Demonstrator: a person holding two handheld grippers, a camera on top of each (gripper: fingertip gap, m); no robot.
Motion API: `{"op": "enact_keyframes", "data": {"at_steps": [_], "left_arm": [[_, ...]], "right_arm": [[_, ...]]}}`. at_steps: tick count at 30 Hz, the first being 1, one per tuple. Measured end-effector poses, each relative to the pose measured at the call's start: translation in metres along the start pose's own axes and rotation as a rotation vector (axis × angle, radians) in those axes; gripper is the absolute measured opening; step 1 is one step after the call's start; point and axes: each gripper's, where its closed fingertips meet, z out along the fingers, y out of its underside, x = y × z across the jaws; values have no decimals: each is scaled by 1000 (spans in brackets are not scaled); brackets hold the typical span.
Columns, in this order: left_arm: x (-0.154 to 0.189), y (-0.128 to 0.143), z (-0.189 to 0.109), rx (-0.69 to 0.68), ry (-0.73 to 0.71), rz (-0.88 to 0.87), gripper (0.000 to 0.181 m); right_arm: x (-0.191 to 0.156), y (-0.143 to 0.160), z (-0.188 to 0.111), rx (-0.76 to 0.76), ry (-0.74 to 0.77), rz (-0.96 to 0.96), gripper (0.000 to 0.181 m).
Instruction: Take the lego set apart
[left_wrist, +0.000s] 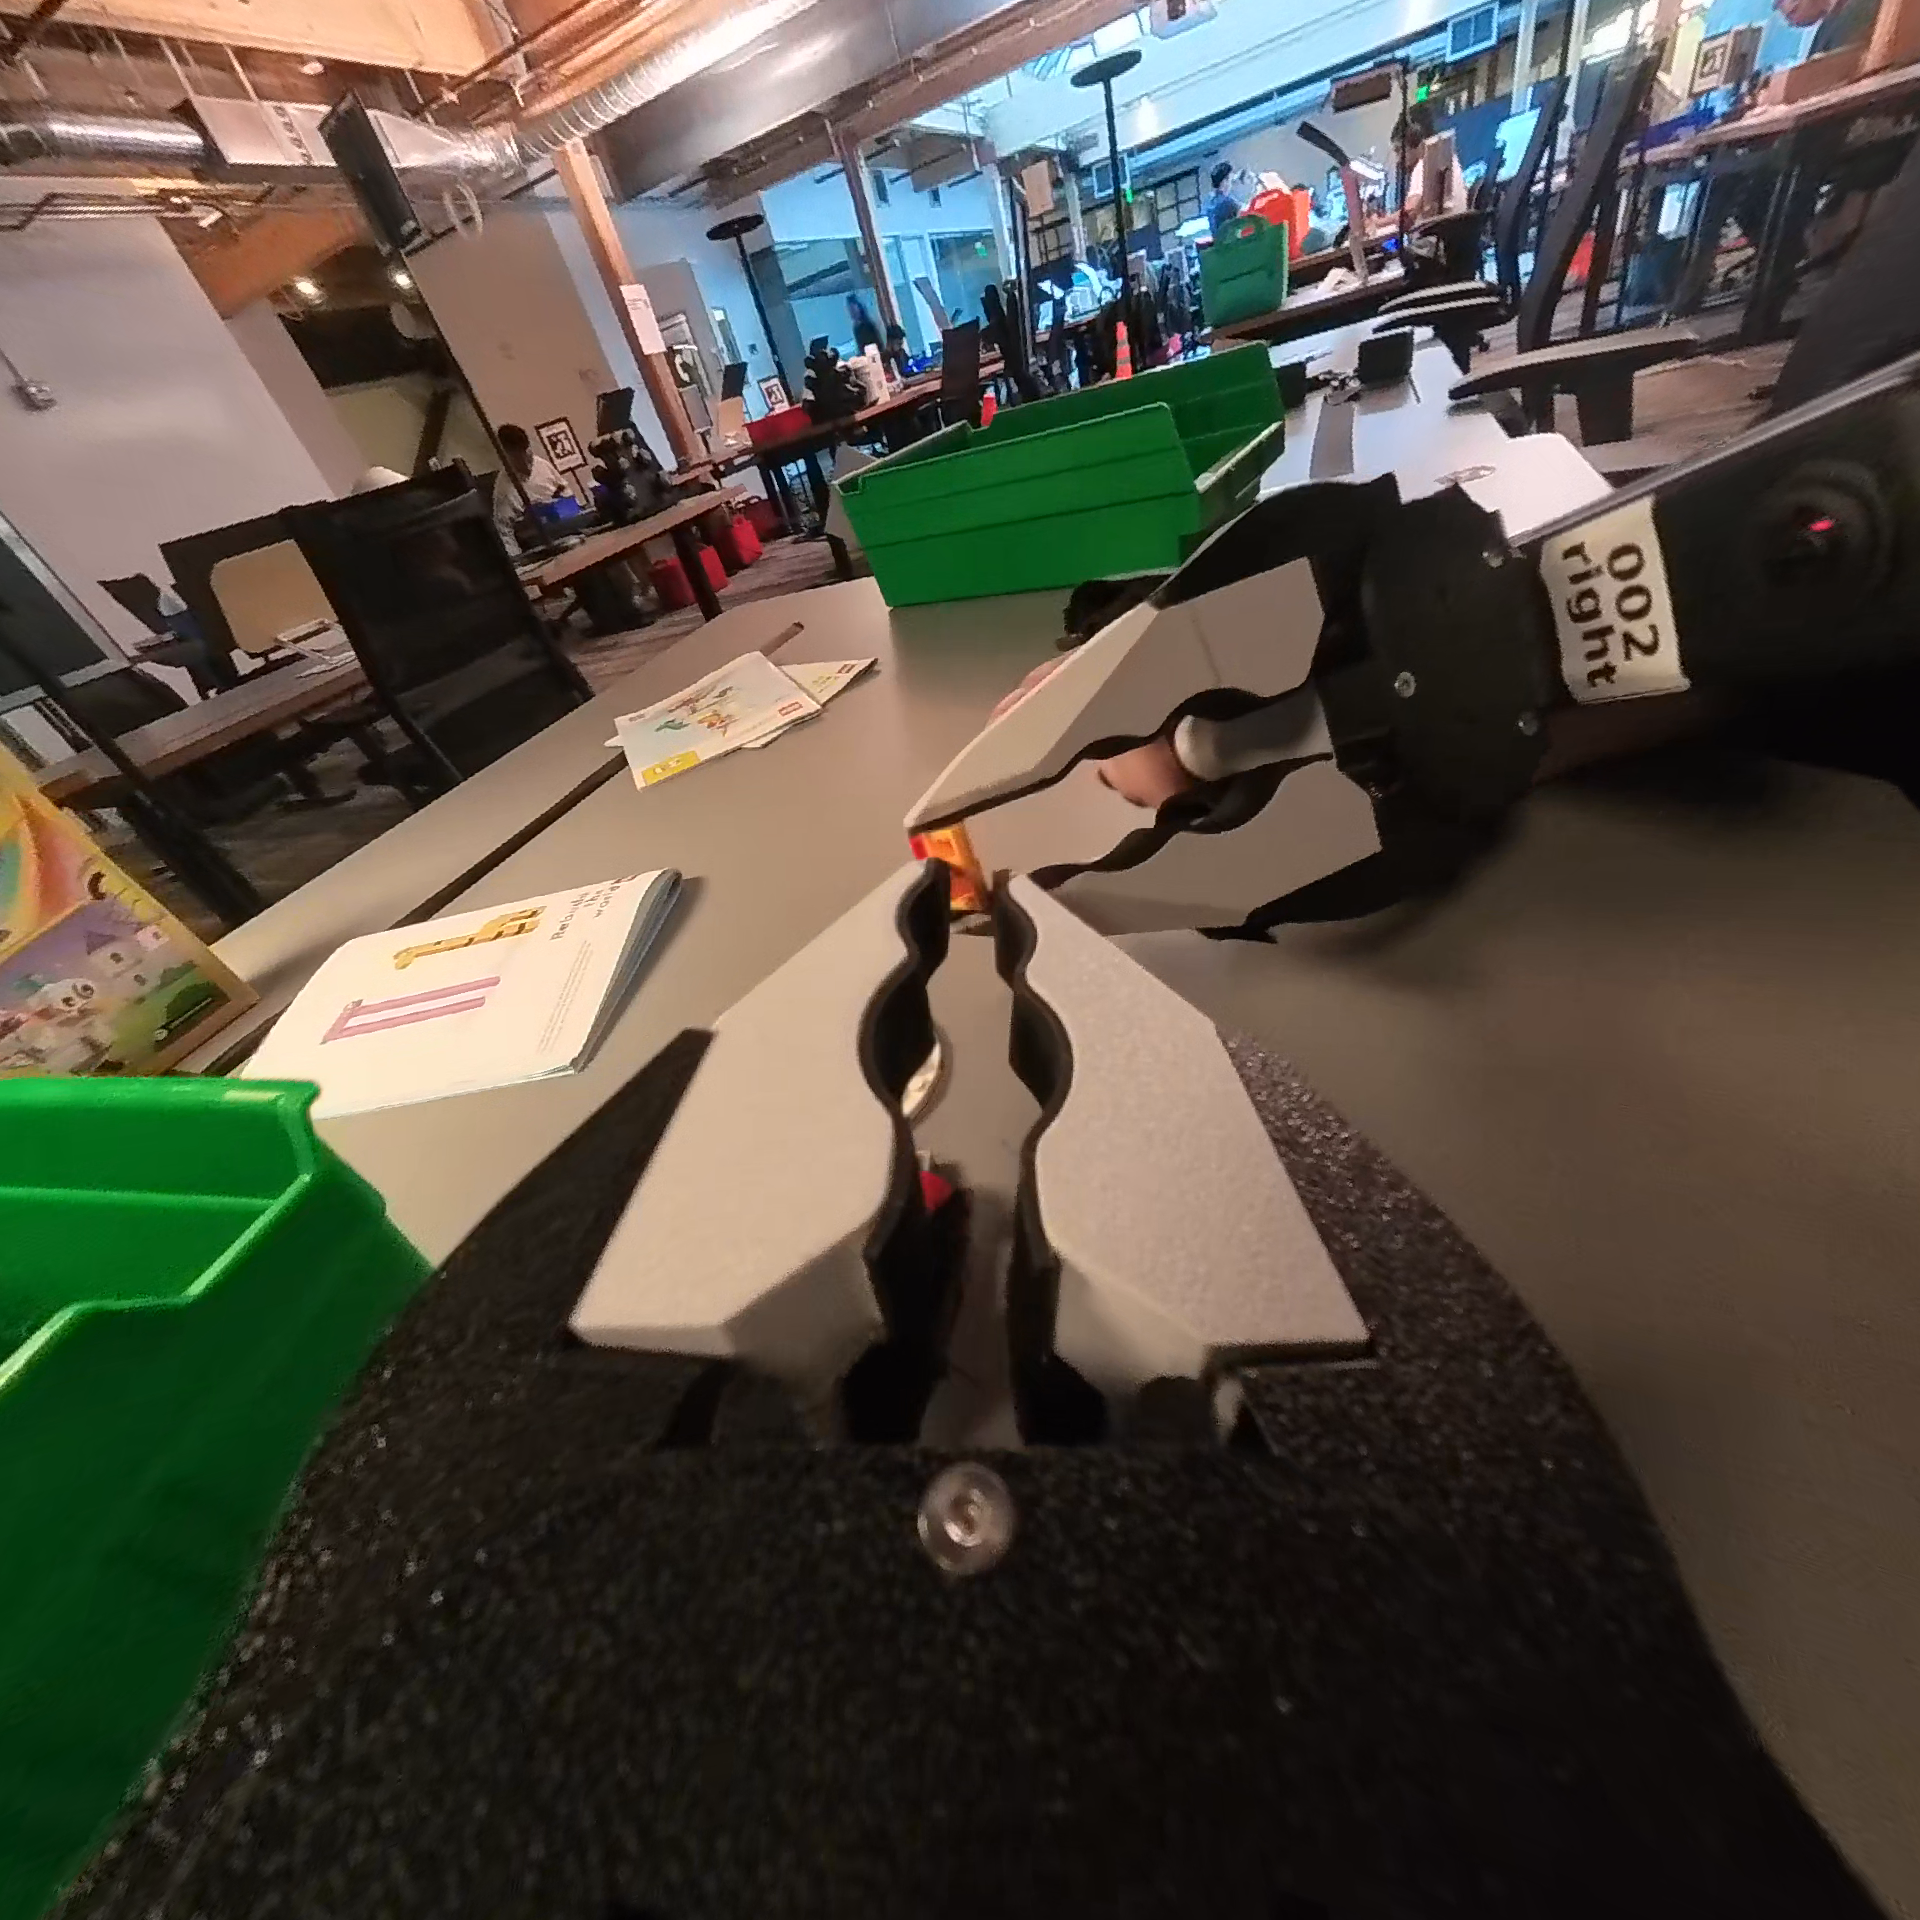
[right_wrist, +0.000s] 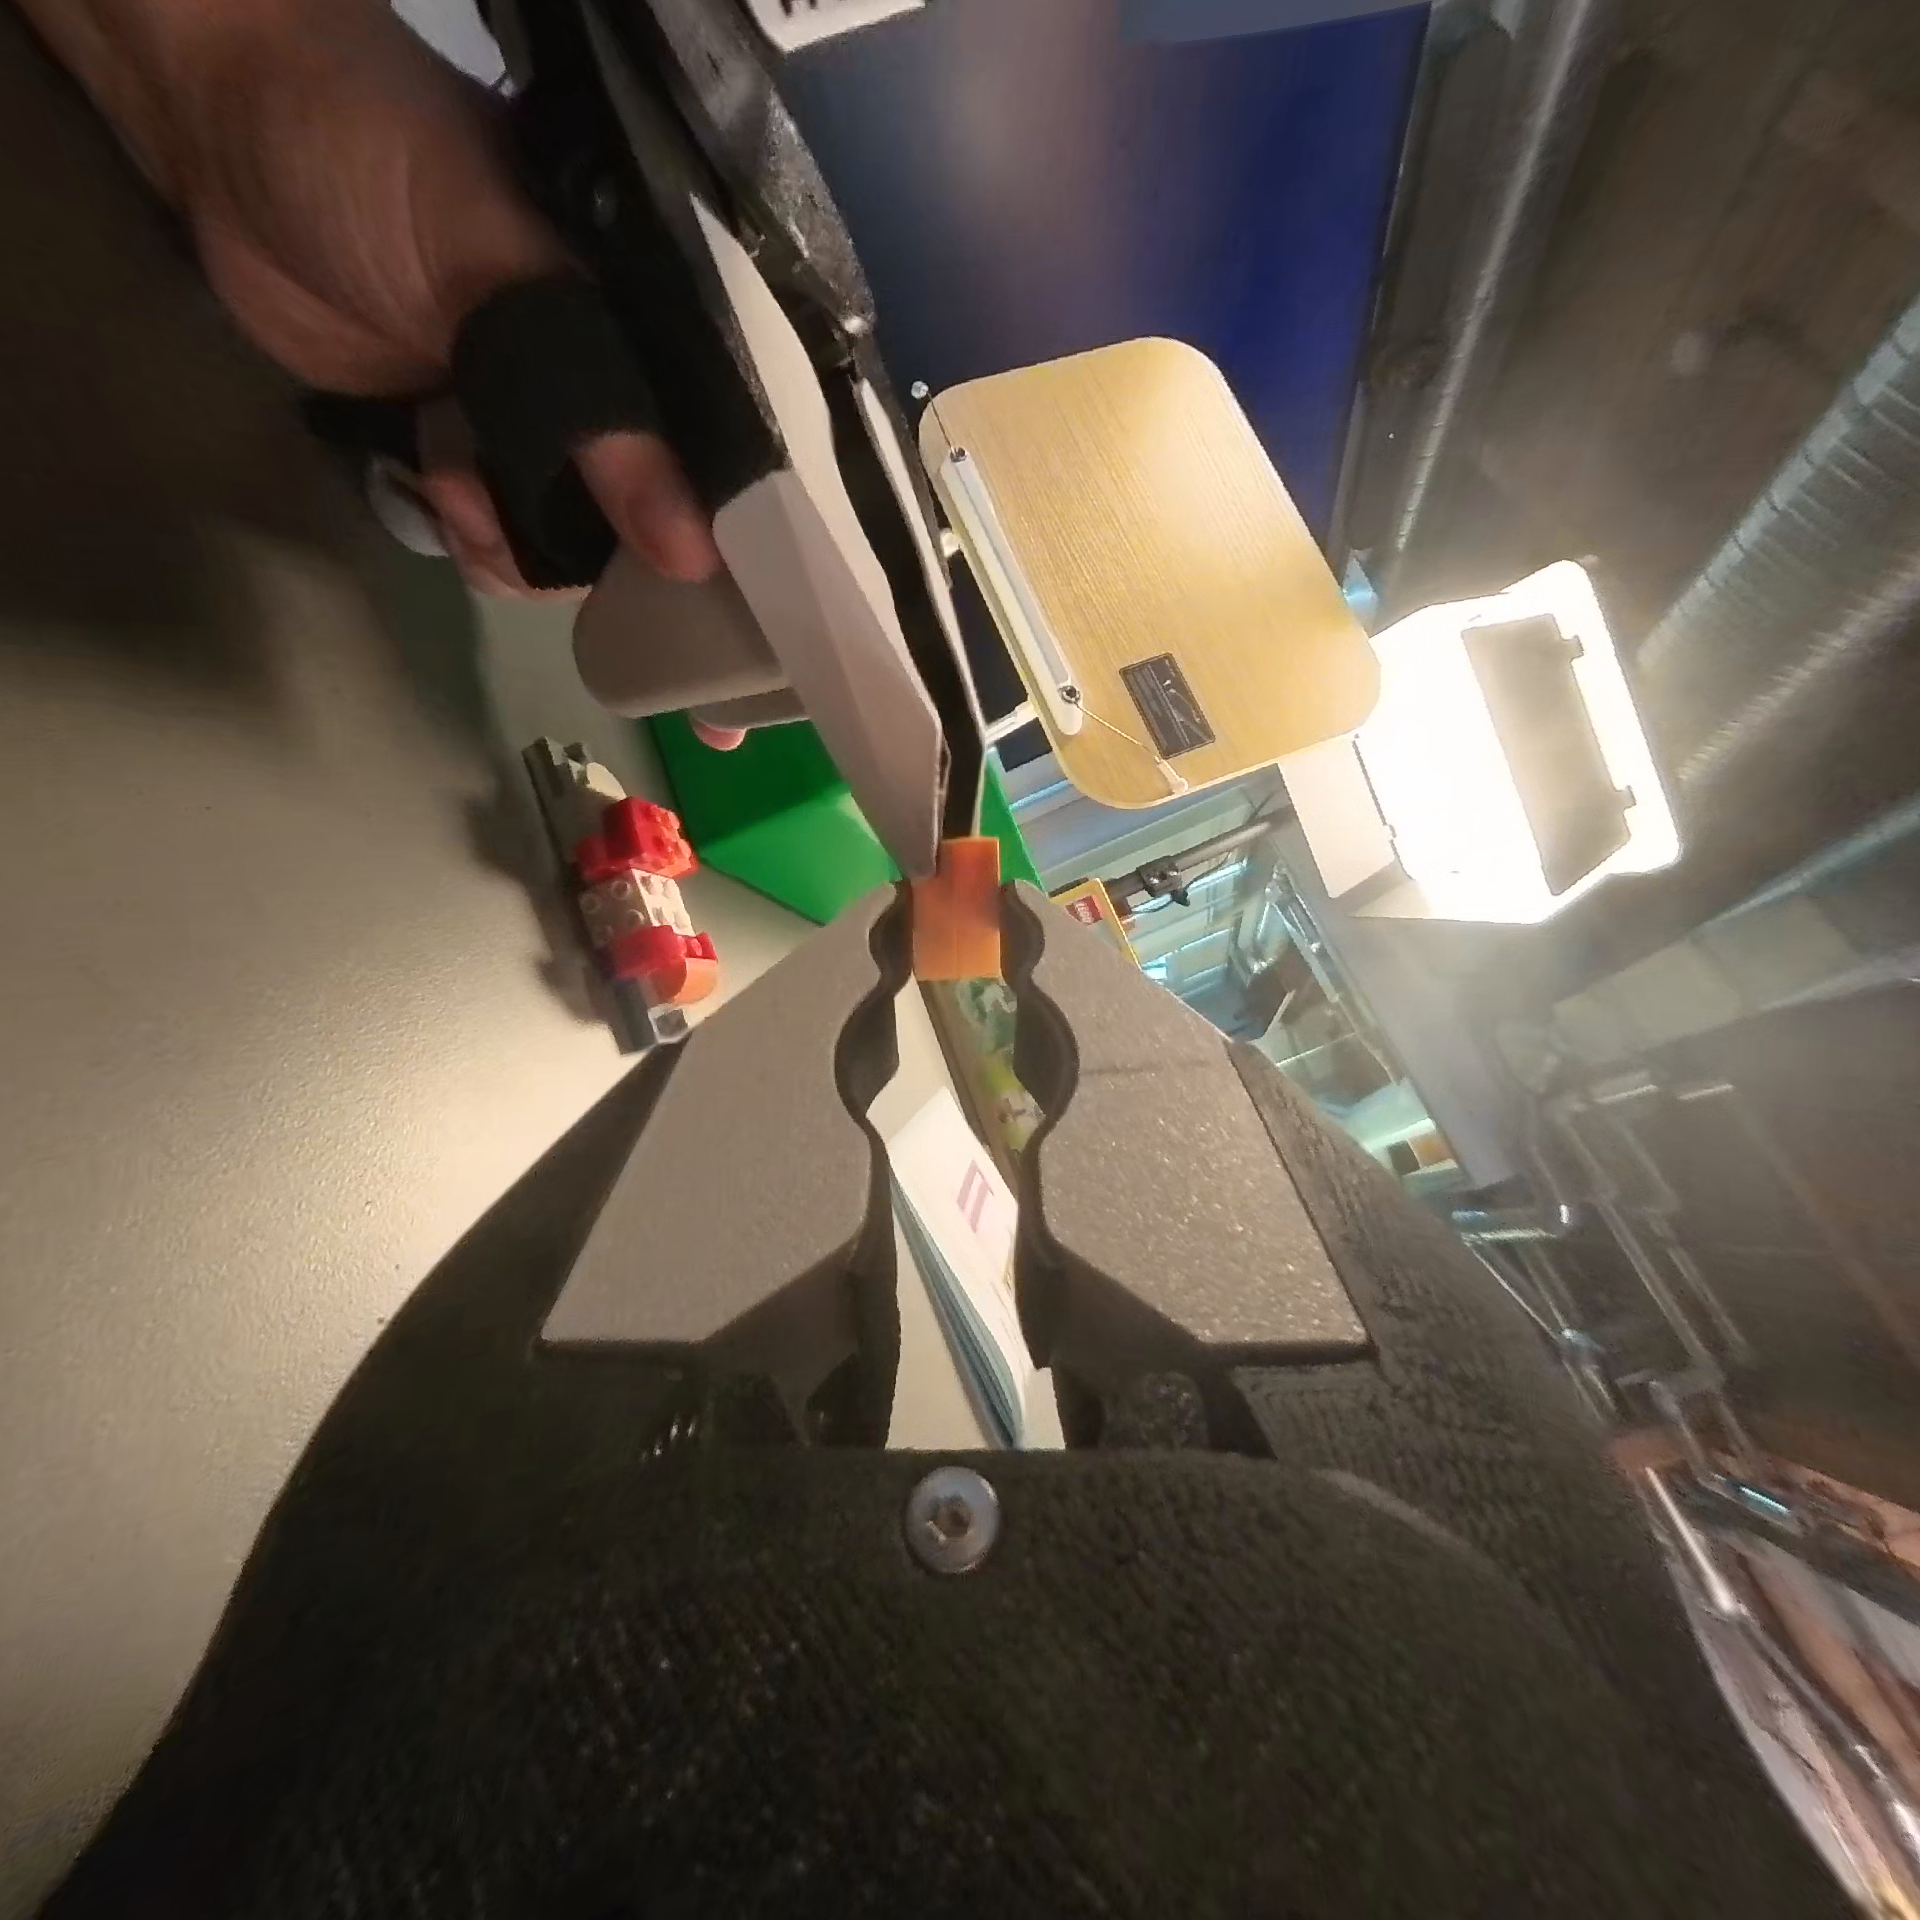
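Both the left claw (left_wrist: 971, 899) and right claw (right_wrist: 958, 909) pinch one small, shiny orange brick (right_wrist: 958, 914) above the smooth grey table (left_wrist: 1558, 1039).

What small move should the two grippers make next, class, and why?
Probably pull the two grippers apart. The left gripper and the right gripper both pinch the same small orange lego piece from different sides, held above the table, so separating them should split it.
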Motion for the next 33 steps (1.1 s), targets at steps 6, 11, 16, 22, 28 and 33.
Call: {"op": "enact_keyframes", "data": {"at_steps": [6,11,16,22,28,33], "left_arm": [[-3,11,1,-112,-57,218,1],[-7,25,0,-231,-132,534,2],[-3,32,2,-266,-112,586,1],[-1,36,2,-298,-108,755,1],[-8,45,-2,-355,-128,884,1],[-27,35,-8,-298,-169,700,1]], "right_arm": [[-9,3,1,-10,-47,-41,17],[-12,7,-2,-17,-95,-15,17],[-29,16,-3,-71,-177,-119,14],[-30,15,-7,-82,-256,31,5],[0,9,-14,9,-301,644,4],[35,32,-22,8,-194,800,5]]}}
